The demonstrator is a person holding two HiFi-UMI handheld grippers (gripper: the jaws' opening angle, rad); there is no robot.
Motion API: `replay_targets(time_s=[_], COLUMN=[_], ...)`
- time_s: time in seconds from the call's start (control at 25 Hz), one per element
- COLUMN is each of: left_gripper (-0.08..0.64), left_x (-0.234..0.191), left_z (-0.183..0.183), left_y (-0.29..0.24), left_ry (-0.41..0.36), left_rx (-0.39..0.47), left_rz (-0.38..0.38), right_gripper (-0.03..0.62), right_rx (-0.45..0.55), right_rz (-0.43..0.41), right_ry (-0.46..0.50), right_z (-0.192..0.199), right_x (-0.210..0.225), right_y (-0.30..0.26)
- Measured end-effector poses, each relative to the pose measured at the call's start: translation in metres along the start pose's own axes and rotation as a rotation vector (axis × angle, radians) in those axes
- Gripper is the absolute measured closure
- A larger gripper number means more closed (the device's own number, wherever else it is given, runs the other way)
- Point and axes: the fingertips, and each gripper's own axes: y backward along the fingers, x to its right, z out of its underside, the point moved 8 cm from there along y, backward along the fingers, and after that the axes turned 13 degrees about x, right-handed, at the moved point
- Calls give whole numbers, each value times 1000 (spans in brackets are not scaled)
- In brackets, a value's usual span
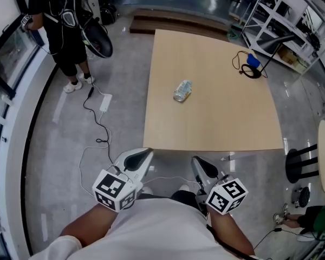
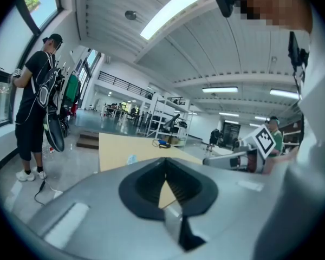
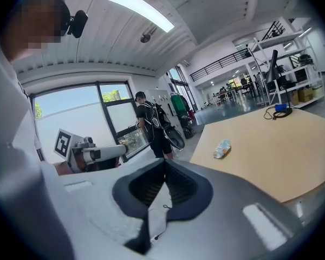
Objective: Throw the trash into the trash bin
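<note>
Shows left gripper (image 1: 147, 151) with jaws pressed together at the tips, nothing between them. Shows right gripper (image 1: 196, 160) likewise closed and empty. Hover side by side just short of the near edge of the wooden table (image 1: 222, 131), touching nothing. Finds the crumpled plastic bottle (image 1: 182, 90) lying on its side near the table's middle, well apart from both

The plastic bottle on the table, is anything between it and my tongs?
Nothing visible does. Only bare tabletop lies between the bottle and the near edge, short of which the left tongs and right tongs hang, both shut and empty. No bin is in view.
</note>
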Motion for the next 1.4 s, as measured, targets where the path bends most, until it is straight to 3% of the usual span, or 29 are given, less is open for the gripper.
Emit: replay_targets(time_s=[0.36,0.64,0.68,0.88,1.4], left_gripper=[552,552,552,552,552], left_x=[-15,-34,-36,-46,-70], left_z=[13,4,3,5,33], left_y=[4,-22,-28,-67,-167], left_ry=[32,-16,-20,-31,-52], left_rx=[-21,-19,-19,-38,-143], left_rz=[-40,-94,-102,-129,-150], right_gripper=[591,585,559,557,480], right_rx=[-40,-68,-75,-97,-229], right_rz=[-16,-37,-48,-66,-23], right_ry=[-5,-21,-14,-16,-162], right_z=[6,0,-3,-14,8], right_x=[6,39,45,84,195], right_y=[-23,-62,-69,-99,-170])
